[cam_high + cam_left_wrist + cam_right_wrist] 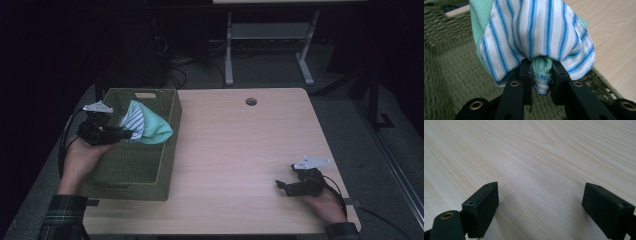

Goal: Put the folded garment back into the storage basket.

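Observation:
A bundle of cloth, one blue-and-white striped piece [132,121] and one mint-green piece [155,130], hangs over the green woven basket [150,175] at the table's left. My left gripper [126,134] is shut on it. In the left gripper view the jaws pinch a bunched fold of green cloth [541,67], with the striped cloth [536,32] draped above. My right gripper [281,186] rests low on the table at the front right, open, and its jaws stand wide apart over bare wood [539,182] with nothing between them.
The basket stands along the left edge of the light wooden table [240,150]. A round cable hole [251,101] sits near the table's far edge. Beyond the table are desk legs [229,55] and cables on a dark floor.

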`<state>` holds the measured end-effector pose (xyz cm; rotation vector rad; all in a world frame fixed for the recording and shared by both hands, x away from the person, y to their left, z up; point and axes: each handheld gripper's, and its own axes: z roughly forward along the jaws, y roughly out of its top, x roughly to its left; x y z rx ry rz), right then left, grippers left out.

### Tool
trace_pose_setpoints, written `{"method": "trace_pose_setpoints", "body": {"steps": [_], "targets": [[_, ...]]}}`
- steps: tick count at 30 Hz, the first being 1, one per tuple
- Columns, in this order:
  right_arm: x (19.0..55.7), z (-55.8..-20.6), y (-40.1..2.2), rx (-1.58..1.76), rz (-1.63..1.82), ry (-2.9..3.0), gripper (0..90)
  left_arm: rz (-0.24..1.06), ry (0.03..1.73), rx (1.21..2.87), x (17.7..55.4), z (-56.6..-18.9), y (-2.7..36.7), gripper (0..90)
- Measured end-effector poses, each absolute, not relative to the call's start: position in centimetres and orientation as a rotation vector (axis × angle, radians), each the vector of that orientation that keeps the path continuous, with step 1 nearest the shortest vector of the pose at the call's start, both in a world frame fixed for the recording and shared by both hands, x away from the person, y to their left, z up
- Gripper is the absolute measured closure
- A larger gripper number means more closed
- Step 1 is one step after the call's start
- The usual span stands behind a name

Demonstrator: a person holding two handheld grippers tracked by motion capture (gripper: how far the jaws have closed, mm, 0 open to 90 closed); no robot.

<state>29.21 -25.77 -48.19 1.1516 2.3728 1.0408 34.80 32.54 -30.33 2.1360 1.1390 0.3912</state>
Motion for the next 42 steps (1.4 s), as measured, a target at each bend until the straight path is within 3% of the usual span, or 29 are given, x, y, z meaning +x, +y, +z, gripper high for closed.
{"method": "trace_pose_setpoints", "body": {"steps": [23, 42], "targets": [[29.2, -48.2, -25.8, 1.154, 1.040, 2.371, 13.6, 0.380, 1.269, 2.171, 35.7, -35.1, 34.9, 74.2], [29.2, -48.2, -25.8, 1.153, 1.041, 2.371, 13.7, 0.322, 1.301, 2.300, 37.3, -38.8, 33.9, 73.4]]}}
